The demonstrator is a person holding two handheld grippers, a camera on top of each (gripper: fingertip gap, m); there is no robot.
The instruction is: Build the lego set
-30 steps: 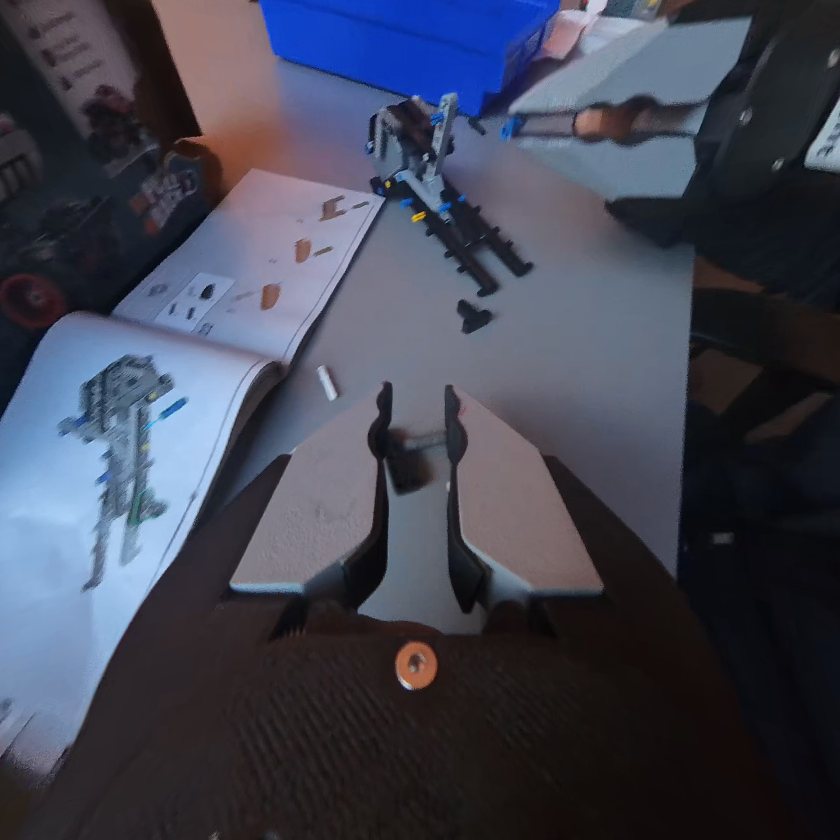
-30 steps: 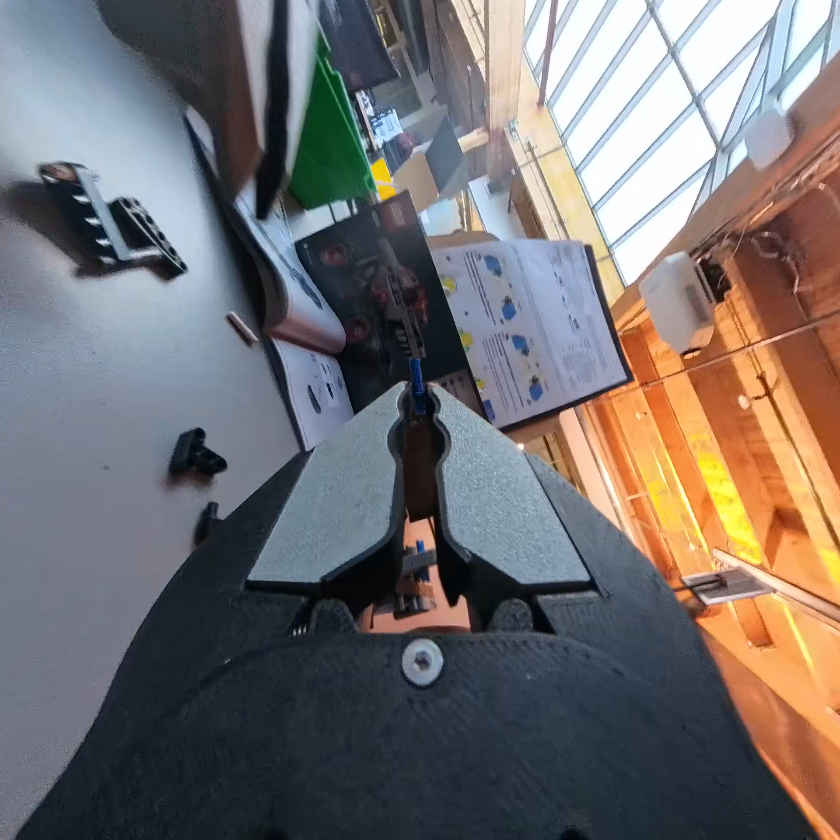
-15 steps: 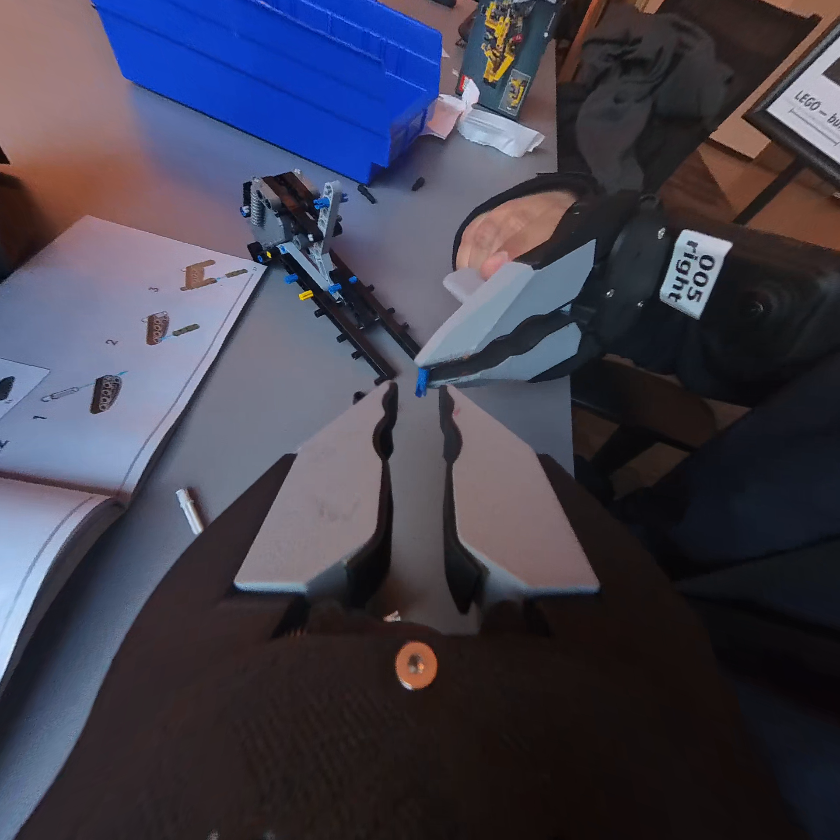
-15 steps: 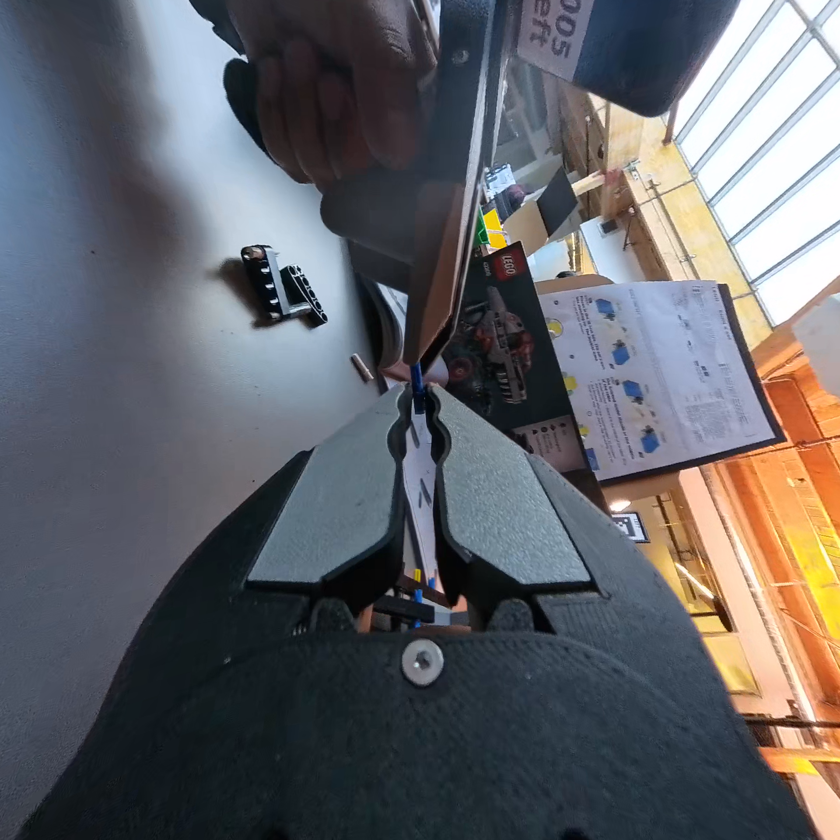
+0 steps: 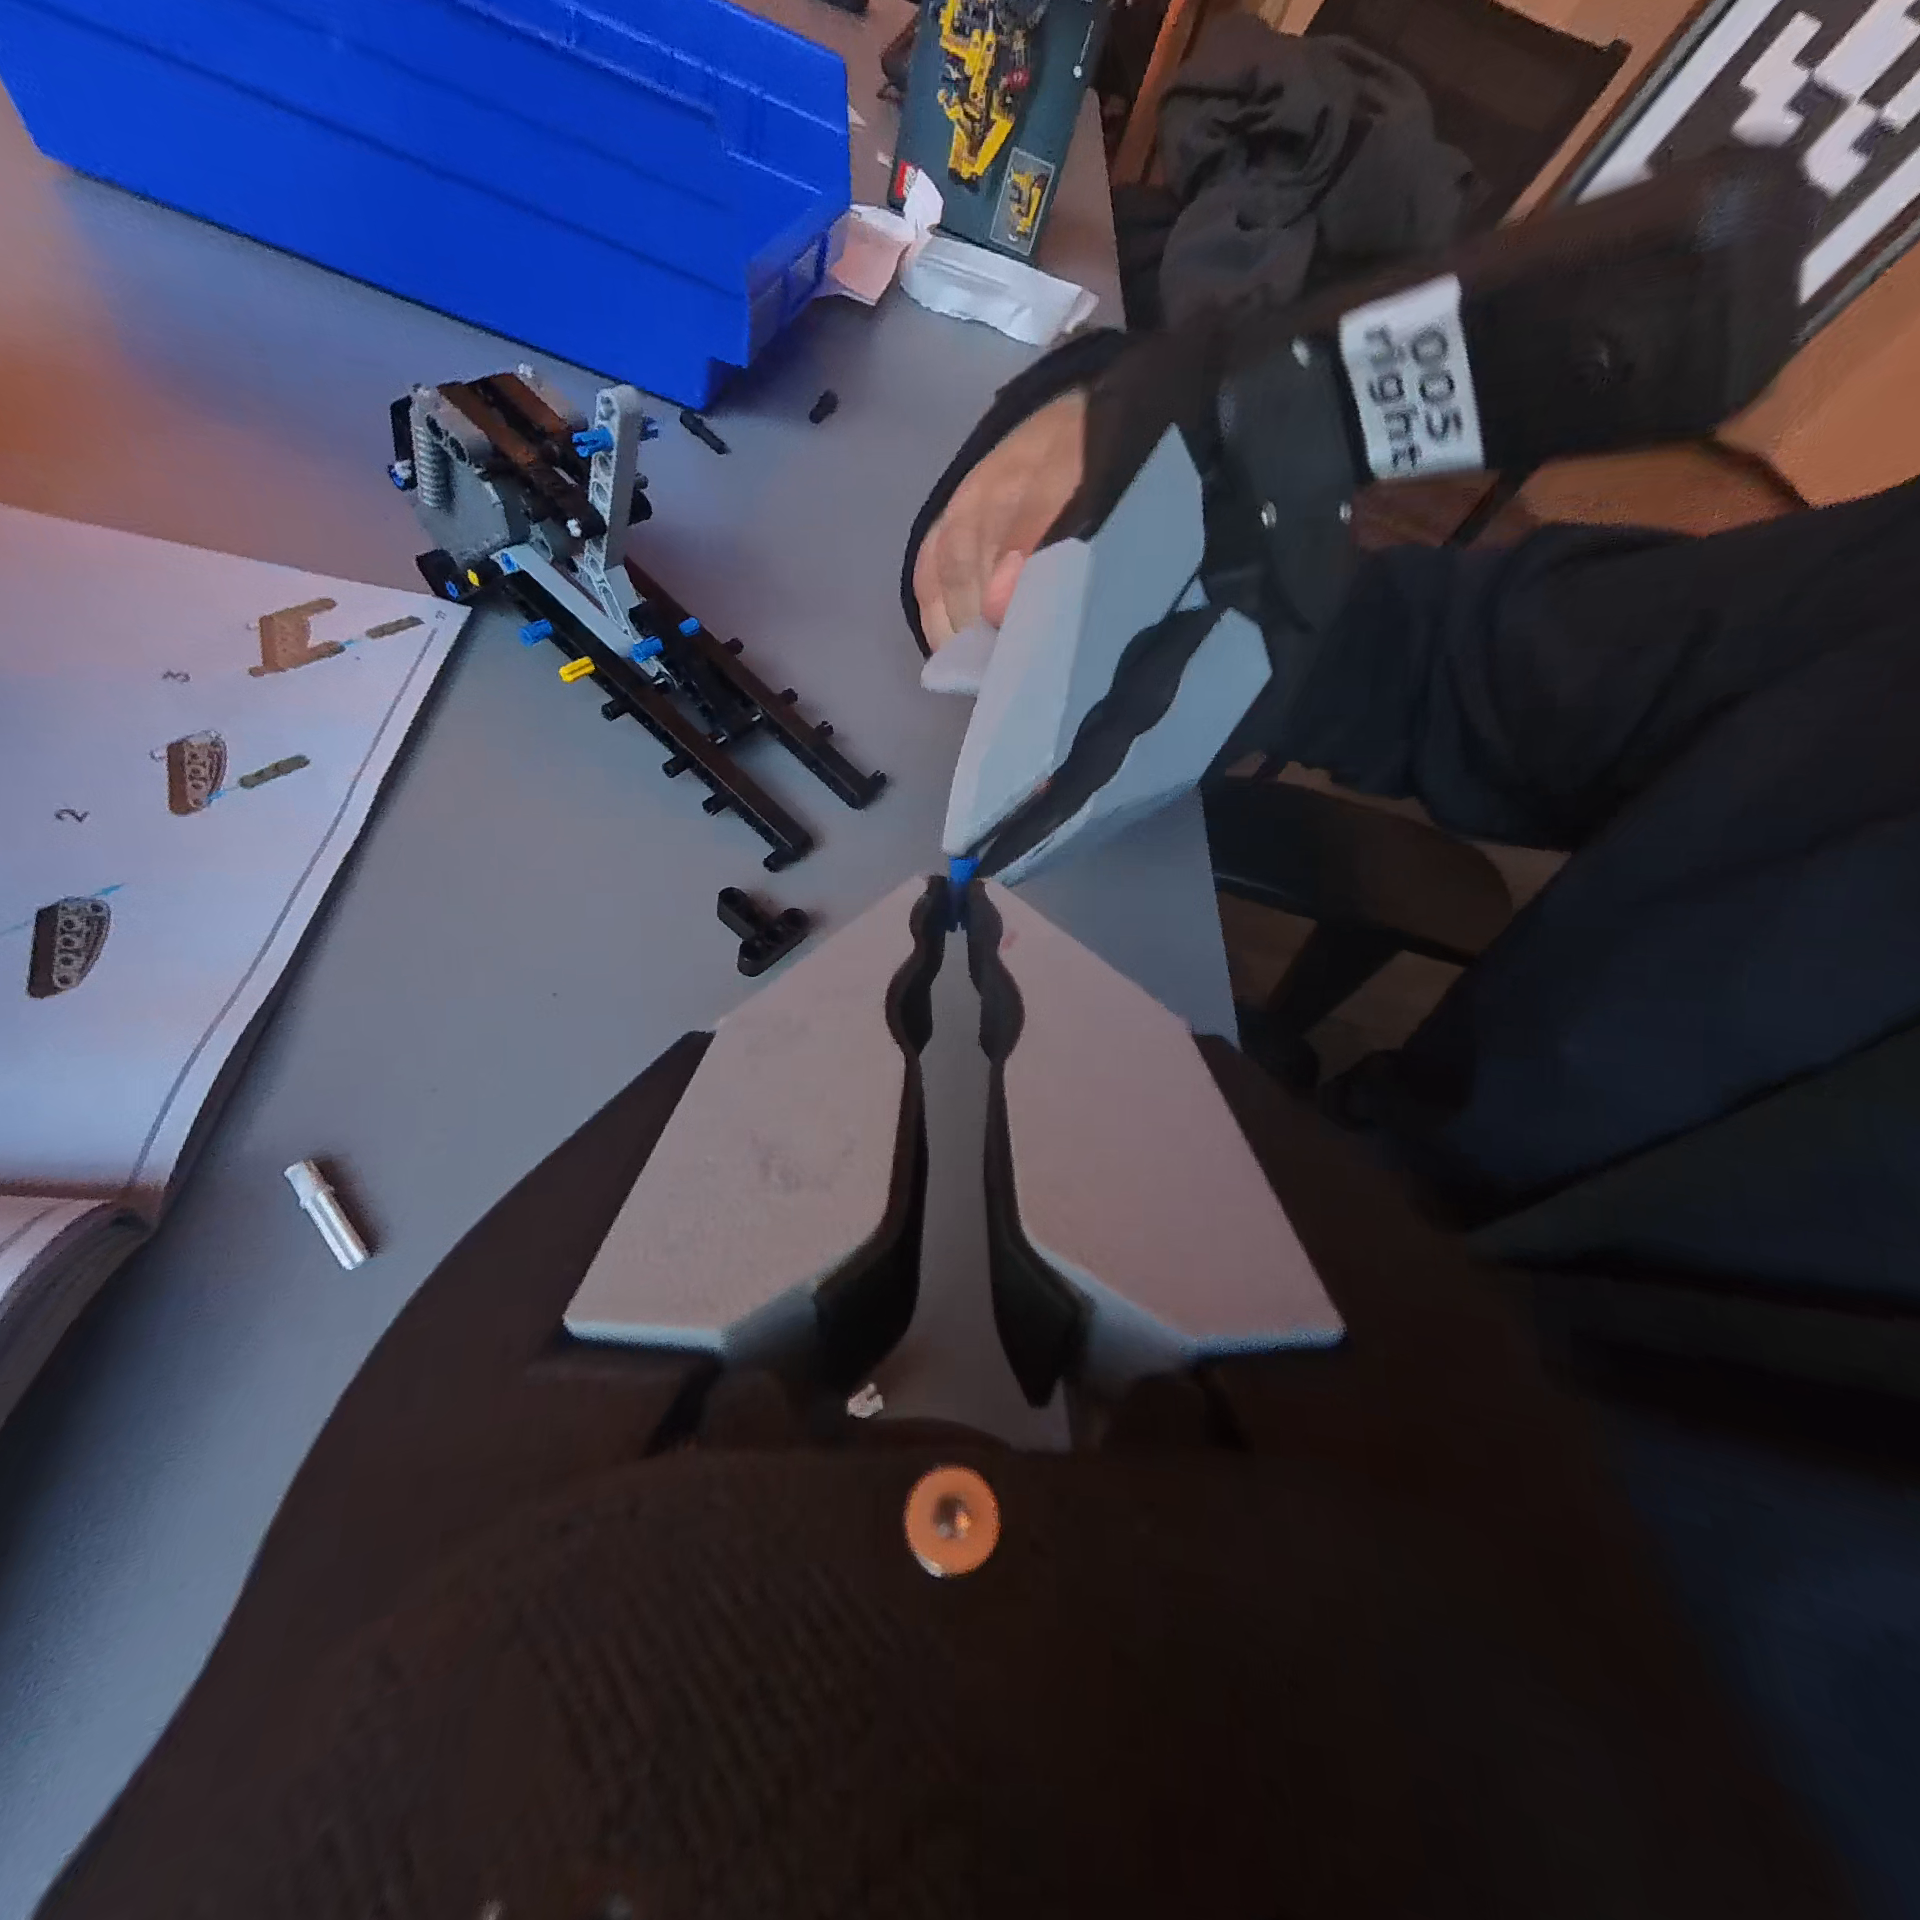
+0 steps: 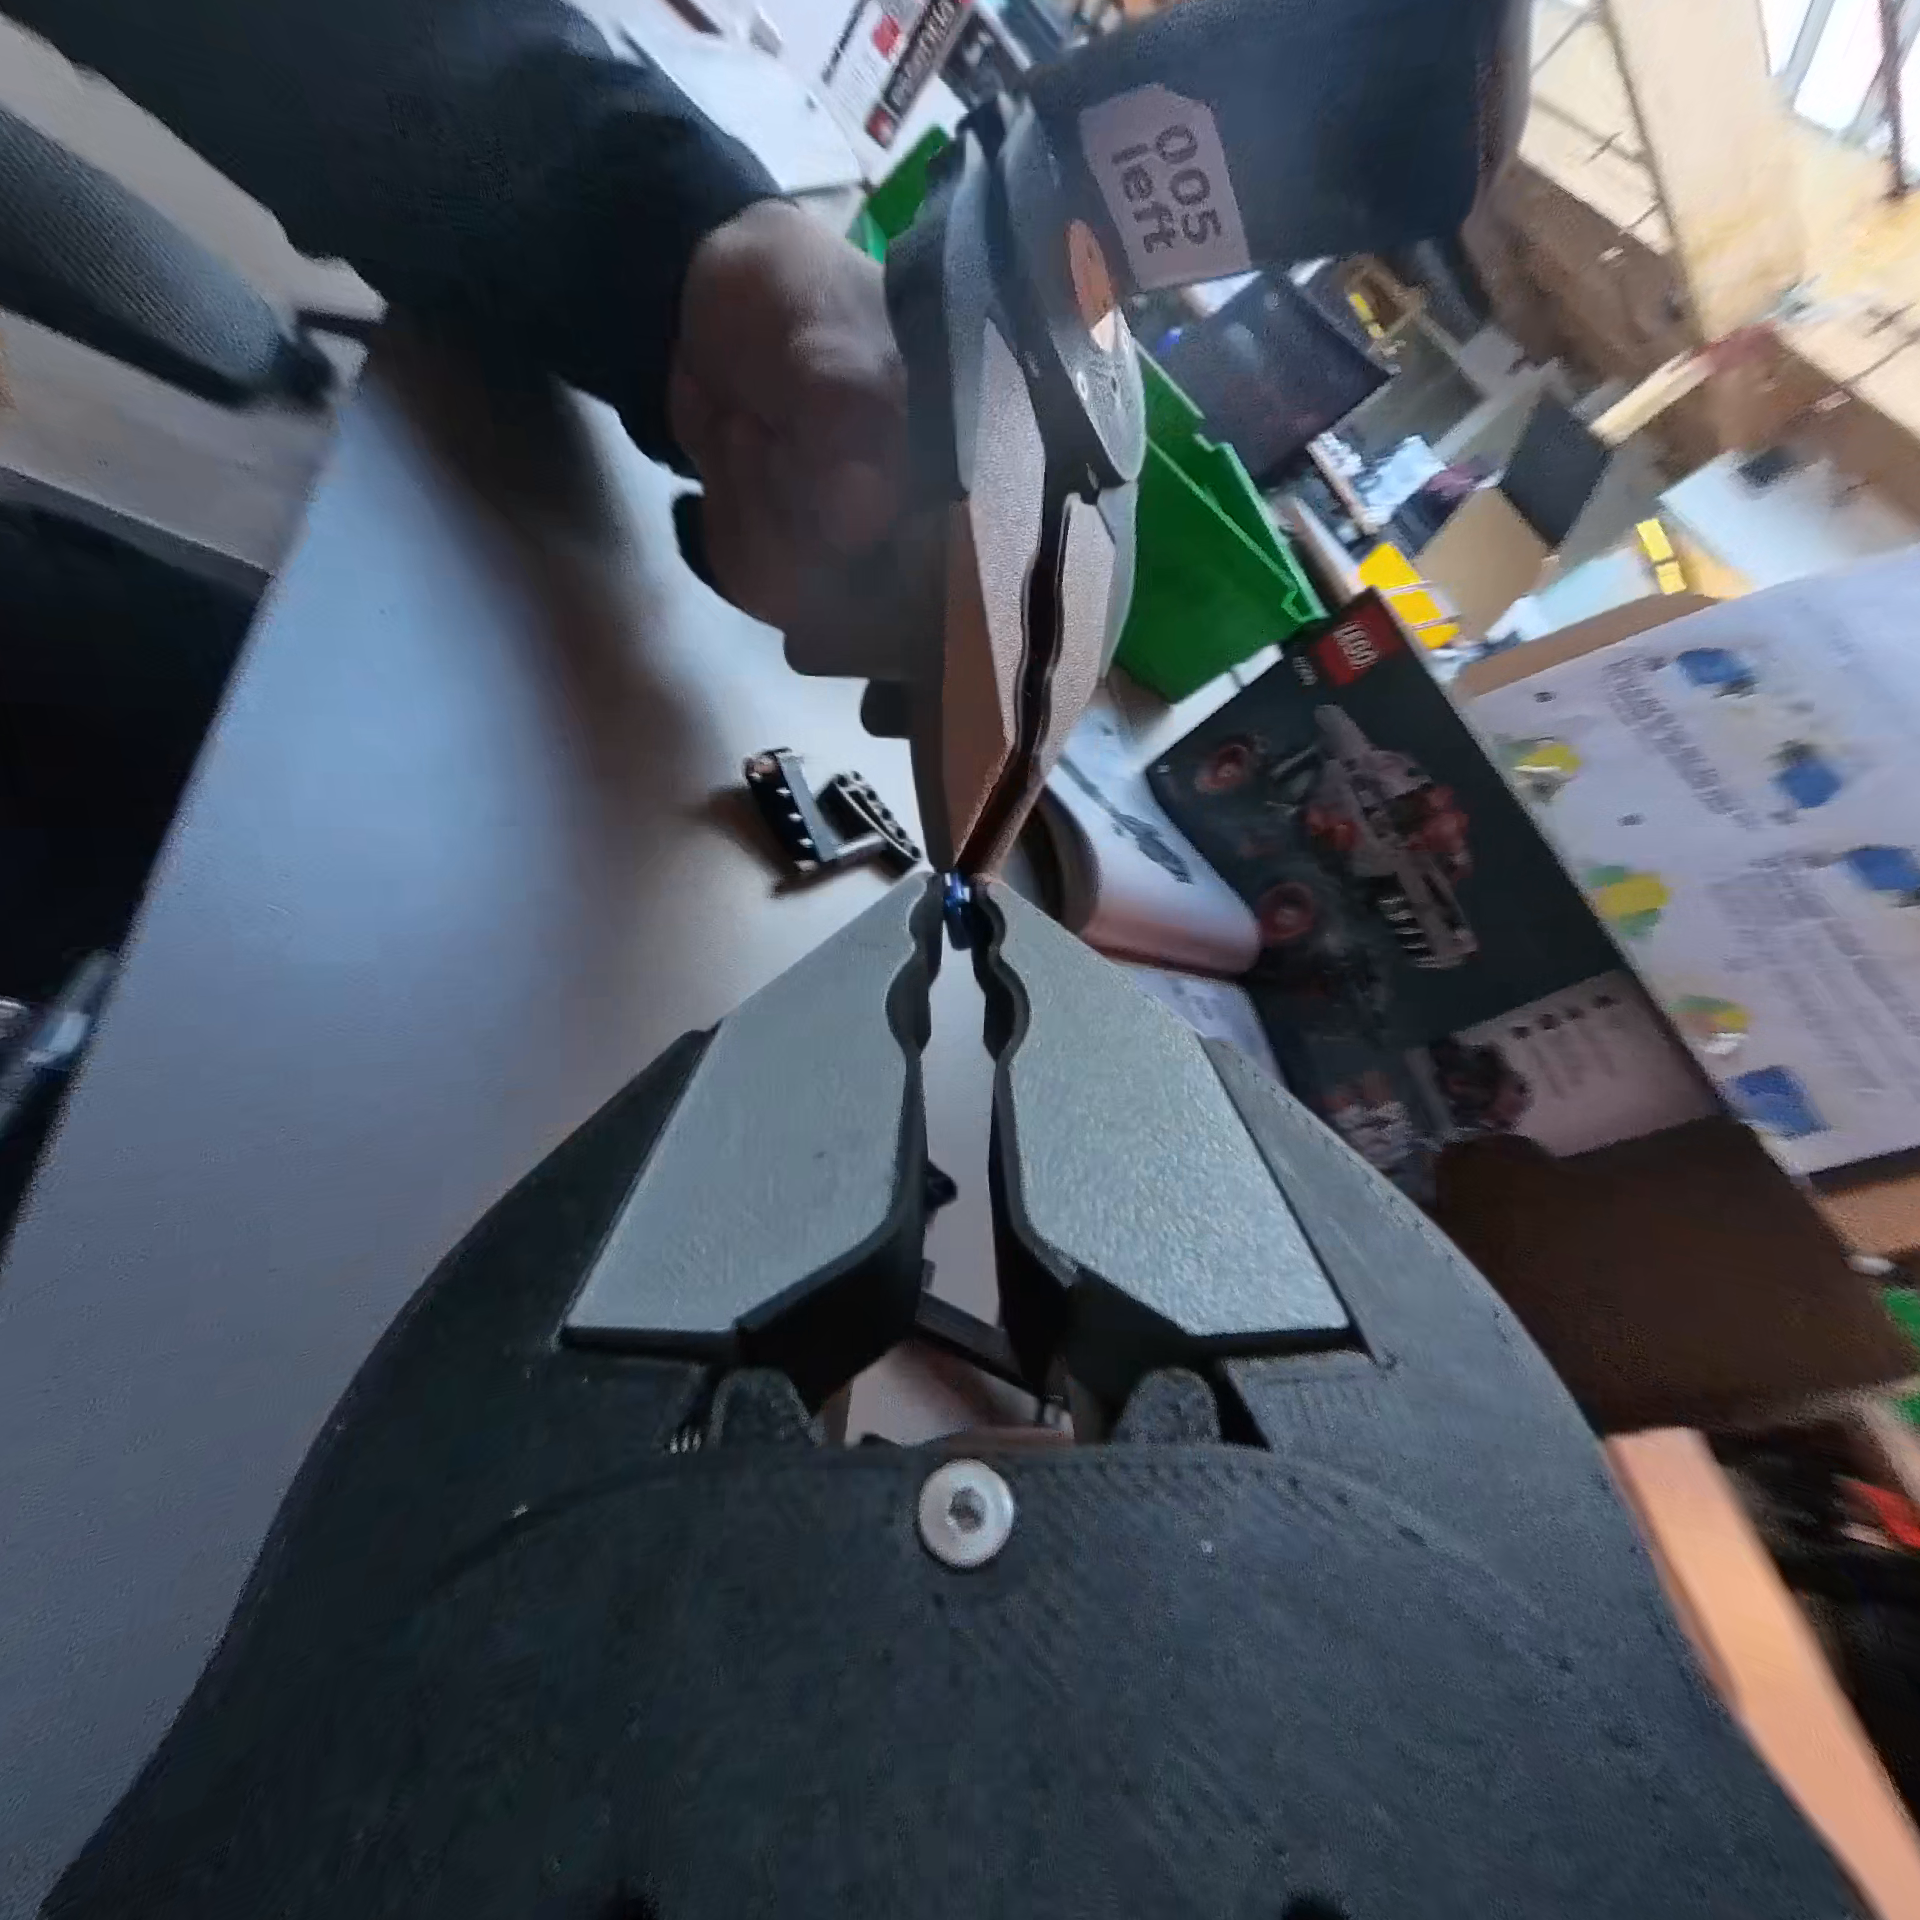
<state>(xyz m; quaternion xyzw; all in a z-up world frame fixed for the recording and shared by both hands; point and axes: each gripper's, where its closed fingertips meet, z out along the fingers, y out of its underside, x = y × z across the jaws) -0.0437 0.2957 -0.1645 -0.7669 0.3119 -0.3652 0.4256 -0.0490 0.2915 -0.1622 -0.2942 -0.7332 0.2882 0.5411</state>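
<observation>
A small blue pin (image 5: 961, 883) sits between the tips of both grippers, which meet tip to tip above the grey table (image 5: 540, 935). My left gripper (image 5: 951, 909) is shut on one end of it. My right gripper (image 6: 956, 914) is shut on the other end of the blue pin (image 6: 956, 920). The right gripper also shows in the left wrist view (image 5: 977, 847), and the left gripper in the right wrist view (image 6: 977, 857). The partly built black and grey Lego frame (image 5: 561, 540) lies on the table beyond.
An open instruction booklet (image 5: 156, 831) lies at the left. A black T-shaped connector (image 5: 764, 930) and a light grey pin (image 5: 327, 1226) lie loose. A blue bin (image 5: 468, 156) stands at the back. A small black and grey subassembly (image 6: 821, 821), a green bin (image 6: 1195, 561) and a Lego box (image 6: 1403, 831) show in the right wrist view. Only a small space, under 4 cm, lies between the two pairs of fingers. The black T-shaped connector (image 5: 764, 930) is about equally far from each gripper, around 9 cm.
The two grippers came together. My left gripper's fingers narrowed and closed on the blue pin that the right gripper carries.
</observation>
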